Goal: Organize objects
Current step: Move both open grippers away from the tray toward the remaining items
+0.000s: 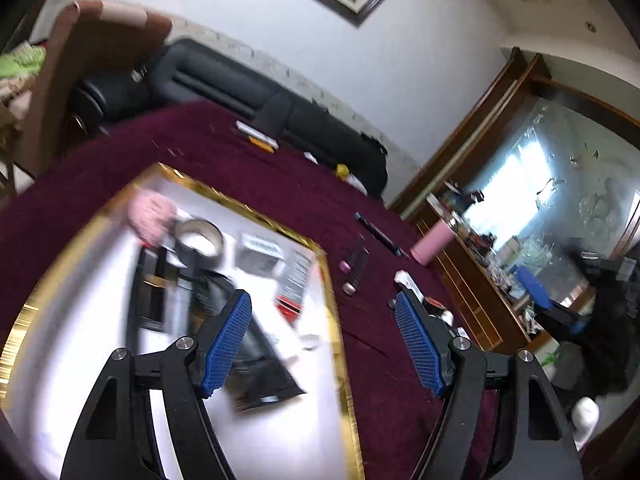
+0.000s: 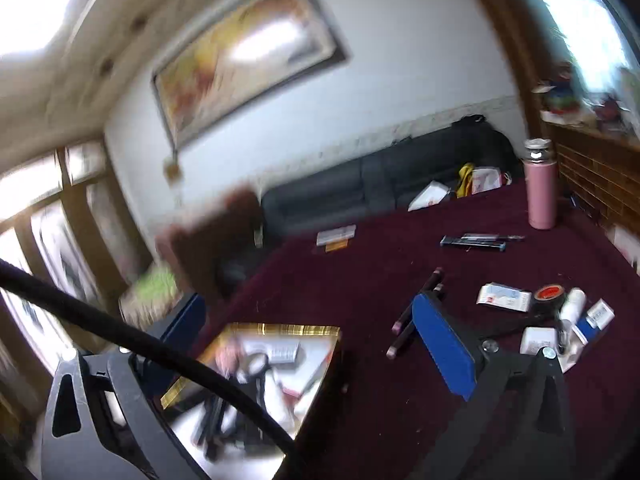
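The white, gold-rimmed rectangular tray (image 1: 336, 320) lies at the near left of the maroon cloth-covered surface (image 1: 248, 168) and already carries several items: a grey roll of tape (image 1: 199, 240), a pink soft object (image 1: 151, 216), a black flat pouch (image 1: 260, 364) and small boxes, all blurred in both views. Still loose on the cloth to the right of the tray are two slim dark tubes with pink caps (image 1: 355, 270), a long black pen-like stick (image 1: 378, 234), and, in the right wrist view, a near-right cluster with a white carton (image 2: 505, 297), a red-centred tape roll (image 2: 550, 295) and a white bottle (image 2: 573, 303). A pink insulated bottle with a steel lid (image 2: 540, 184) stands upright at the far right edge. The left claw (image 1: 324, 344) is released, jaws spread wide with nothing between them, straddling the tray's right rim. The right claw (image 2: 312, 336) is likewise released and empty, above the cloth between tray and cluster. Judged risks: both views are smeared, suggesting fast motion, so a descent now could miss its target; the left claw's fingers may catch the raised gold rim and shift the tray; the slim tubes would probably roll if nudged; a black cable (image 2: 160, 356) crossing the right wrist view could snag on tray contents; a wide sweep could topple the pink bottle.
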Available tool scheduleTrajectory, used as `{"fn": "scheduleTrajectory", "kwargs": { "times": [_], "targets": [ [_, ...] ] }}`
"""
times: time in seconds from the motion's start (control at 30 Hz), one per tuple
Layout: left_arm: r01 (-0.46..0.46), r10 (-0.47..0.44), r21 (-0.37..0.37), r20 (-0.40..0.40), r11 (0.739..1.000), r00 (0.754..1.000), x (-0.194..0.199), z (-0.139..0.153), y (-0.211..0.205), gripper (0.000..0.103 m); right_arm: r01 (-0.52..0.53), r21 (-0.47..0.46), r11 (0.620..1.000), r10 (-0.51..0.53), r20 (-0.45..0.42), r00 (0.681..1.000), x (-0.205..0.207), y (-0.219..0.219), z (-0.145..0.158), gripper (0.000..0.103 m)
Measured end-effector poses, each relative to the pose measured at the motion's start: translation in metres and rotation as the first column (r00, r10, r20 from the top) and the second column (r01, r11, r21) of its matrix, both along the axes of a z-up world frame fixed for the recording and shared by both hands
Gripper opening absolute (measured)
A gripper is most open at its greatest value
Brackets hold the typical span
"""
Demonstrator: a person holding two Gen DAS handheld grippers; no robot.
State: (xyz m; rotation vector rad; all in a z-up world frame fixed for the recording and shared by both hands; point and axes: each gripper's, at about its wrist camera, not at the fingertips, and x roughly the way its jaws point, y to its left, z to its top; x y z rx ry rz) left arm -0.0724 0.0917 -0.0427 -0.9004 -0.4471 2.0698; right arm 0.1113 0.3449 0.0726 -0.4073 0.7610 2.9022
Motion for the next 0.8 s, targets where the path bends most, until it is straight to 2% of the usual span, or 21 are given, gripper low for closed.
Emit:
{"fn": "scheduleTrajectory", "kwargs": {
  "times": [0.07,0.13,0.23,0.4,0.67,0.8],
  "targets": [
    [0.017,-0.016,-0.043,0.020,0.999,1.000,0.002,-0.011,0.017,0.069,-0.004,-0.065,0.998,0.010,0.088,0.996,-0.009,0.023,-0.020,0.103],
    [0.045,-0.041,-0.084,0.057,0.995,0.998,0.005,-0.022,0.030,0.069,0.042,-0.086,0.995,-0.030,0.134,0.990,-0.008,0.040,-0.041,0.103],
    [0.065,-0.055,-0.152,0.070,0.986,0.996,0.011,-0.029,0.046,0.069,0.101,-0.053,0.993,-0.088,0.200,0.976,-0.010,0.054,-0.072,0.103],
    [0.105,-0.089,-0.207,0.084,0.973,0.992,0.023,-0.032,0.069,0.069,0.060,-0.038,0.997,-0.047,0.286,0.957,-0.013,0.073,-0.102,0.103],
    [0.202,-0.186,-0.212,0.093,0.956,0.978,0.040,-0.031,0.097,0.069,0.045,-0.175,0.983,0.012,0.309,0.951,-0.011,0.103,-0.125,0.103],
    [0.247,-0.232,-0.218,0.094,0.944,0.968,0.044,-0.031,0.106,0.069,0.026,-0.246,0.969,0.062,0.343,0.937,-0.014,0.108,-0.138,0.103]
  ]
}}
